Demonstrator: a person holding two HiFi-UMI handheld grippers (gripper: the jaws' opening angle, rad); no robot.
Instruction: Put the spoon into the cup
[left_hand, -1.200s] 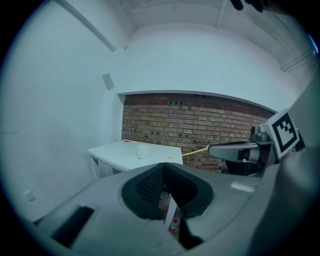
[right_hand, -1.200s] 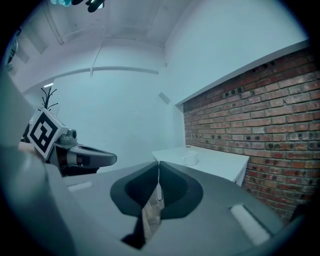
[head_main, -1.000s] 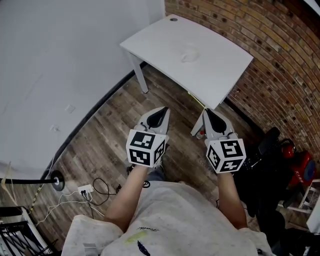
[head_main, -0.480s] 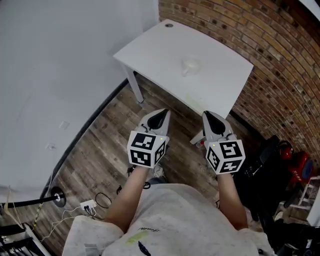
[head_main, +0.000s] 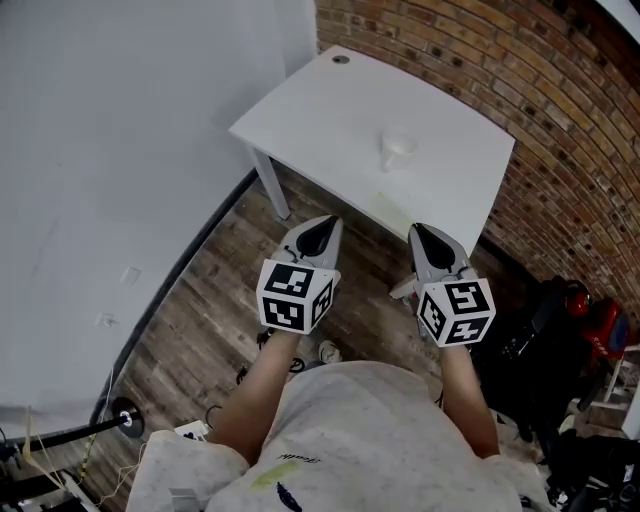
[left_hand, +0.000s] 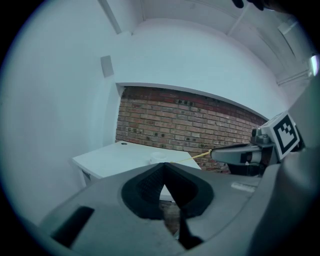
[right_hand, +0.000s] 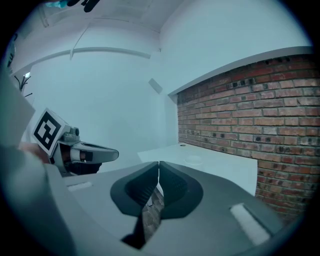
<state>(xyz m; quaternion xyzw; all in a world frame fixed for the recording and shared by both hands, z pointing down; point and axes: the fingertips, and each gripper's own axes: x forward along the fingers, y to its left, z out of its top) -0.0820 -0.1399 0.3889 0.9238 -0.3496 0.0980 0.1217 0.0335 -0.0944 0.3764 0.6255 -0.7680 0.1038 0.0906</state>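
Note:
A small pale cup (head_main: 397, 150) stands upright on the white table (head_main: 330, 110), toward its right side; it also shows as the cup (left_hand: 159, 157) and the cup (right_hand: 193, 160) in the two gripper views. A thin pale yellowish strip (head_main: 385, 205) lies near the table's front edge; I cannot tell whether it is the spoon. My left gripper (head_main: 318, 234) and right gripper (head_main: 431, 240) hover side by side over the floor, short of the table. Both are shut with nothing between their jaws, as the left gripper (left_hand: 164, 169) and the right gripper (right_hand: 158, 168) views show.
A brick wall (head_main: 560, 110) runs behind and right of the table, a white wall (head_main: 120, 150) to the left. The table leg (head_main: 270, 185) stands on the wood floor (head_main: 200, 310). Dark and red gear (head_main: 570, 320) sits at the right, cables (head_main: 200, 425) at lower left.
The table and cup have slid lower and a little right in the head view, closer to the grippers. Both grippers stay shut and side by side.

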